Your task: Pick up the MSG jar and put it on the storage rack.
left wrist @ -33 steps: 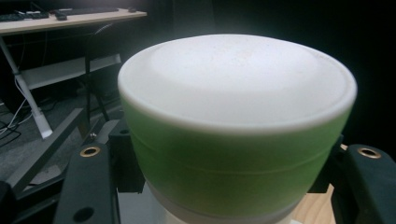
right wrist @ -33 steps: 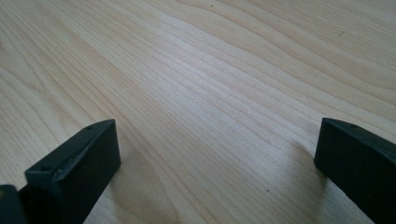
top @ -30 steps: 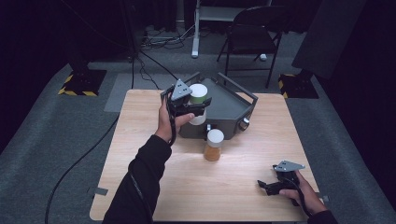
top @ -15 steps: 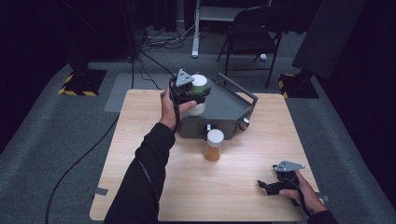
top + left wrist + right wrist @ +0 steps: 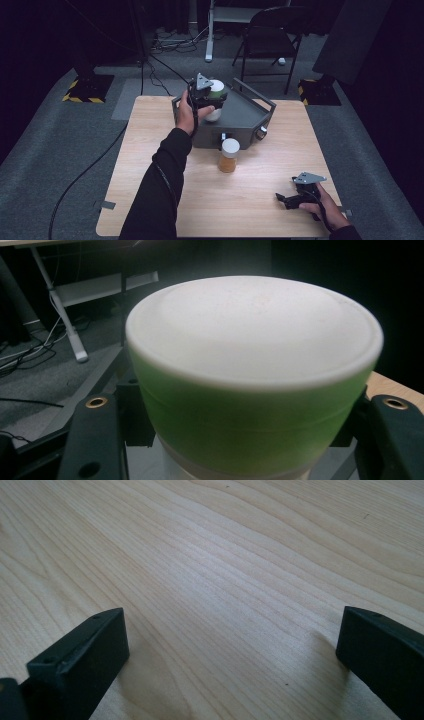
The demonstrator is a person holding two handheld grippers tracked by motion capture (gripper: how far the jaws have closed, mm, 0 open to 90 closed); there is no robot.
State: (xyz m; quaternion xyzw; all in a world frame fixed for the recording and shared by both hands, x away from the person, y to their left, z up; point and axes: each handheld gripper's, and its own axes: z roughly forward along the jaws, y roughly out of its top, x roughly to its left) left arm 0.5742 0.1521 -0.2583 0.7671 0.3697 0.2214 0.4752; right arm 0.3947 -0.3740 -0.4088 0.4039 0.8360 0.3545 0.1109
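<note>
A green jar with a white lid [image 5: 217,90] hangs above the near left part of a grey metal bin [image 5: 250,117]. My left gripper [image 5: 212,97] is shut on it. In the left gripper view the jar [image 5: 250,405] sits pressed between the two black fingers [image 5: 95,435]. A white rounded thing [image 5: 214,115] shows just under the hand; I cannot tell what it is. An amber jar with a white lid [image 5: 229,156] stands upright on the table in front of the bin. My right gripper [image 5: 282,198] rests near the table's front right corner, open [image 5: 230,650] over bare wood.
The bin has raised handles at its left and far right sides and a knob on its front wall [image 5: 260,131]. The wooden table [image 5: 150,190] ends close behind the bin. A folding chair [image 5: 272,30] and floor cables [image 5: 90,165] lie beyond.
My left hand has carried the green jar away from me and to the right, further over the bin. The right hand and the amber jar have stayed put.
</note>
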